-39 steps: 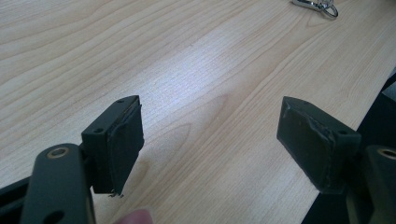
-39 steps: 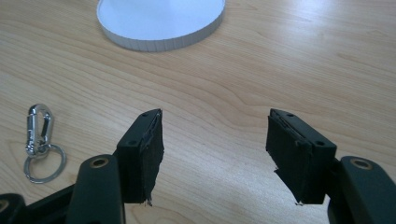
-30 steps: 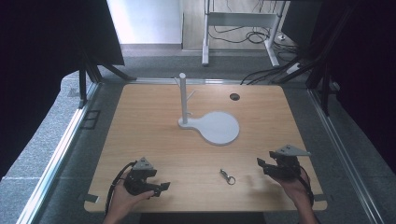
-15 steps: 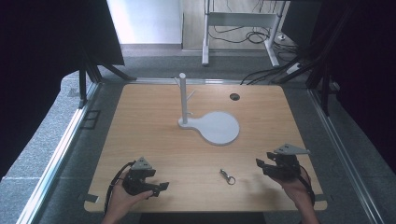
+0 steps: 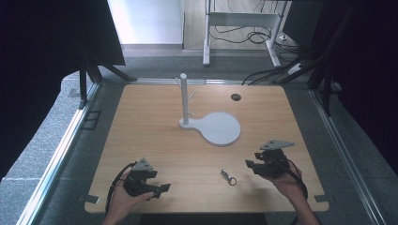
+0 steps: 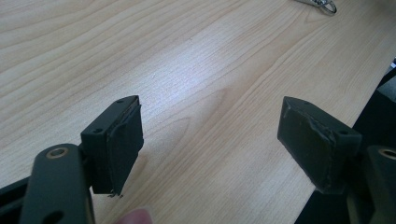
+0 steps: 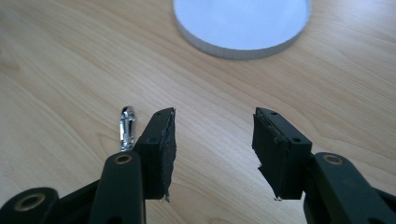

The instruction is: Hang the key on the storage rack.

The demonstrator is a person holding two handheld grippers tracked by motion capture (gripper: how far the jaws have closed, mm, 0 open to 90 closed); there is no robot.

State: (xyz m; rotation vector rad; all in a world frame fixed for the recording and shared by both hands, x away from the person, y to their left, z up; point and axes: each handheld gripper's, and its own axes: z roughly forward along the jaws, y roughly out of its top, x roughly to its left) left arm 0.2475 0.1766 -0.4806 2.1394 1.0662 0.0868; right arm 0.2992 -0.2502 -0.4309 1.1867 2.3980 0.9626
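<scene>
**Right gripper lines up on the metal clasp, jaws narrowing with nothing yet between them**

The right gripper (image 5: 253, 165) sits near the table's front edge at about 4 o'clock from the table's middle, held in the person's right hand. Its jaws have just been closing but remain parted, and in the right gripper view only bare wood lies between the pads (image 7: 164, 140). The small metal clasp (image 5: 229, 177) lies flat on the table (image 5: 141, 122) at roughly 6 o'clock from the centre, between the two hands and nearer the right one. In the right gripper view the clasp (image 7: 126, 127) lies just outside the left-hand jaw, at about 10 o'clock from the gap, so the tool is beside it and not around it. That offset suggests an approach not yet centred; the jaws likely narrow to suit so thin a piece.

The left gripper (image 5: 162, 189) rests at 7 o'clock, jaws spread wide over bare wood and gripping nothing, probably waiting clear of the work. The white stand (image 5: 220, 129), with its upright post at 12 o'clock, seems the likely place to hang the clasp.
</scene>
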